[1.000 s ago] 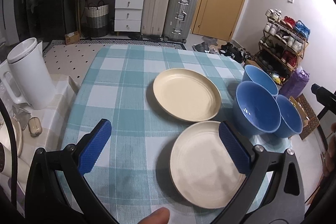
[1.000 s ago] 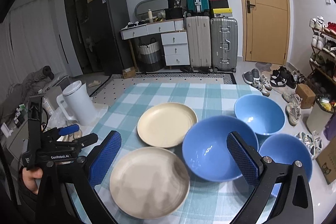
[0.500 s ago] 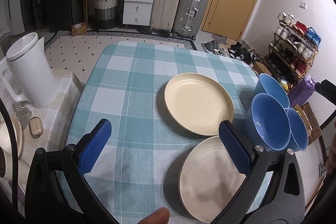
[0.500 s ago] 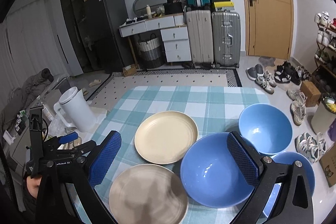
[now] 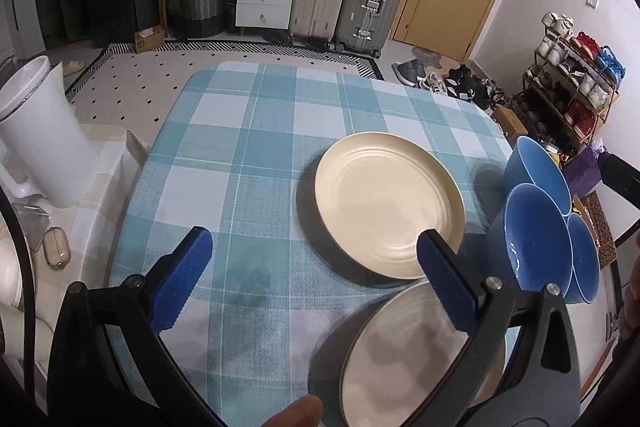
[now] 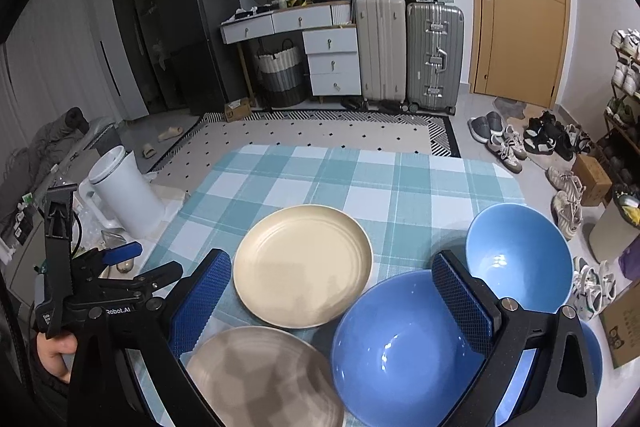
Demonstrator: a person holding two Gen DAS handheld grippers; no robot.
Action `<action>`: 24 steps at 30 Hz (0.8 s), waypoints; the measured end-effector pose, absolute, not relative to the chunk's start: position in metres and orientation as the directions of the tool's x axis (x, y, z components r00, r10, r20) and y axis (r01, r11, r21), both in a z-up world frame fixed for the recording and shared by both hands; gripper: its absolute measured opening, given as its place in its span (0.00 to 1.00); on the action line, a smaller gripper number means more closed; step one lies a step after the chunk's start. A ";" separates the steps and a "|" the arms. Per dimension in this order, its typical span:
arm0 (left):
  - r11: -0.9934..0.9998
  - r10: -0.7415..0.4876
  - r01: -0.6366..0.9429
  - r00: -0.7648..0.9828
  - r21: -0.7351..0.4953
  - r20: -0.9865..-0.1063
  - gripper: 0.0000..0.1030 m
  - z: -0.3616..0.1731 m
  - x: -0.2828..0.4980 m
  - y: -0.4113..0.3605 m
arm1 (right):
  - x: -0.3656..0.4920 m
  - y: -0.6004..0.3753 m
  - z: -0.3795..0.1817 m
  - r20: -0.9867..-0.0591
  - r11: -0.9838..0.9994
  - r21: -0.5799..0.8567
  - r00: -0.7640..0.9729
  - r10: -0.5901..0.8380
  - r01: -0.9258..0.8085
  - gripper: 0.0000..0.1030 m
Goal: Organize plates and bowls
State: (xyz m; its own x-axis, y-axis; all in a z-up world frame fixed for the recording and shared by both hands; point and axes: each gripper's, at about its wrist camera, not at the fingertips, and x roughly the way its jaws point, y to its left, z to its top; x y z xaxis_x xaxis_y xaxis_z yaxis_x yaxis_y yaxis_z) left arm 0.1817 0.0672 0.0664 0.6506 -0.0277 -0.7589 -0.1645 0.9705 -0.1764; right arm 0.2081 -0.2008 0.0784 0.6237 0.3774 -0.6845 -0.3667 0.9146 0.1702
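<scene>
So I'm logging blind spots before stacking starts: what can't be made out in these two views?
- Near plate: blurred and cut by the bottom edge in both views, part-hidden by the left gripper finger in its view.
- Third blue bowl: mostly hidden behind the right gripper arm.
- Whether the bowls touch: unclear.

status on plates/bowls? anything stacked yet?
Nothing stacked. Two cream plates lie separately on the checked cloth: far plate, near plate. Three blue bowls sit apart. Left gripper and right gripper are open, holding nothing. All stacking remains.
</scene>
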 end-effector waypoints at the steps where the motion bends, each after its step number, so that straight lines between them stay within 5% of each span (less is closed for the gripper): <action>1: 0.970 -0.030 -0.164 0.646 -0.177 -0.762 0.99 0.064 0.185 0.067 | 0.212 -0.200 0.077 -0.688 0.915 0.168 0.621 0.375 -0.366 0.99; 24: 0.959 -0.039 -0.212 0.556 -0.188 -0.830 0.99 0.015 0.227 0.083 | 0.284 -0.176 0.007 -0.832 0.907 0.149 0.445 0.331 -0.395 0.99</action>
